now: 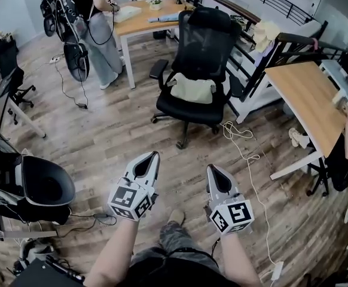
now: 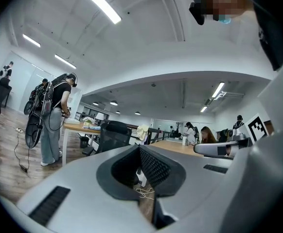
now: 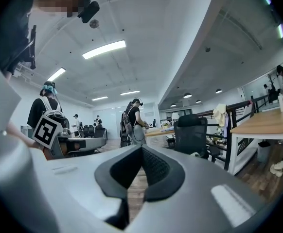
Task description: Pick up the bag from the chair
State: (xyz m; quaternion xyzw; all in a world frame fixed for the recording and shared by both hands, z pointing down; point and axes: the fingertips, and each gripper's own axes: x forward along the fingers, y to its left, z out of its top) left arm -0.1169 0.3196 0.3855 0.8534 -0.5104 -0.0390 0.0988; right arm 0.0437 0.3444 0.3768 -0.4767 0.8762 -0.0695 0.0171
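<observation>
Across wooden floor, well ahead of left hand-held gripper and right hand-held gripper, both with jaws together and empty: bag lying crosswise on chair seat, roughly between their lines, neither clearly nearer.

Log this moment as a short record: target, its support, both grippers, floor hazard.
target: pale bag, lying on the chair seat
support: black office chair, ahead of both grippers
left gripper: jaws shut, empty, short of the chair
right gripper: jaws shut, empty, short of the chair
floor hazard: white cable, trailing from the chair base past the wooden desk
task state: bag not yet touched
</observation>
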